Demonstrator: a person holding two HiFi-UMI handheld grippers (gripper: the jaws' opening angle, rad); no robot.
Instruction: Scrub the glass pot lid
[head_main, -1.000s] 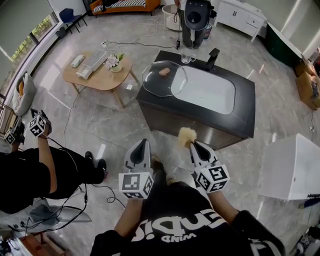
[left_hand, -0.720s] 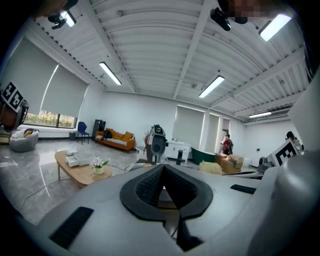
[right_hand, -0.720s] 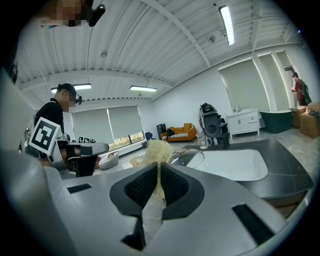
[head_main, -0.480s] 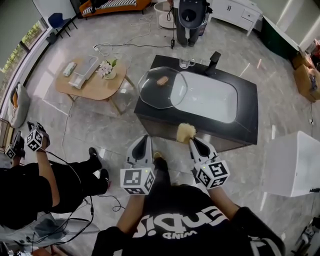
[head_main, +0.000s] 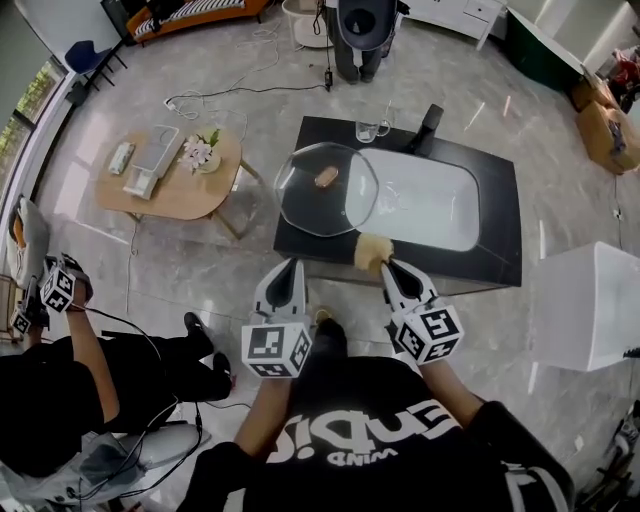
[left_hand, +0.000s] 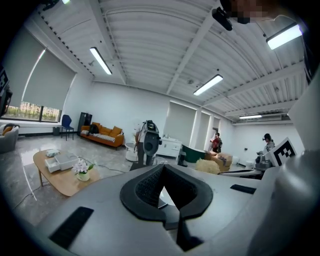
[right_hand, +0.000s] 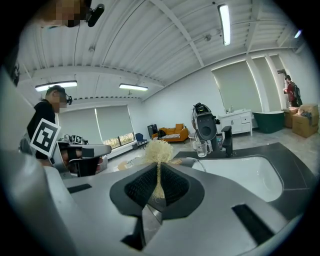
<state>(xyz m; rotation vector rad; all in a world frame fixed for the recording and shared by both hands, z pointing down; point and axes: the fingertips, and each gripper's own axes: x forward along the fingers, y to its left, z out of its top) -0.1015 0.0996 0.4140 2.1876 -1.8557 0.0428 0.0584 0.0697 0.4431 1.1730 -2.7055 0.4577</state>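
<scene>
The round glass pot lid (head_main: 305, 205) with a tan knob (head_main: 326, 177) lies on the left part of the black counter (head_main: 500, 215), overlapping the left rim of the white sink (head_main: 425, 200). My right gripper (head_main: 389, 267) is shut on a pale yellow fibre scrubber (head_main: 373, 250), which hangs over the counter's front edge just below the lid. In the right gripper view the scrubber (right_hand: 159, 150) sticks up from between the closed jaws (right_hand: 159, 170). My left gripper (head_main: 290, 268) is shut with nothing in it, in front of the counter's left front corner; its jaws (left_hand: 163, 169) meet.
A glass mug (head_main: 368, 130) and a black faucet (head_main: 430, 117) stand at the counter's back. A wooden coffee table (head_main: 165, 190) with flowers (head_main: 200, 152) is on the left, a white box (head_main: 590, 320) on the right. Another person in black (head_main: 40, 390) sits at the lower left.
The person has stepped towards the counter. Both grippers are nearer its front edge, and the scrubber has come over that edge, close to the lid. Both jaws stay shut.
</scene>
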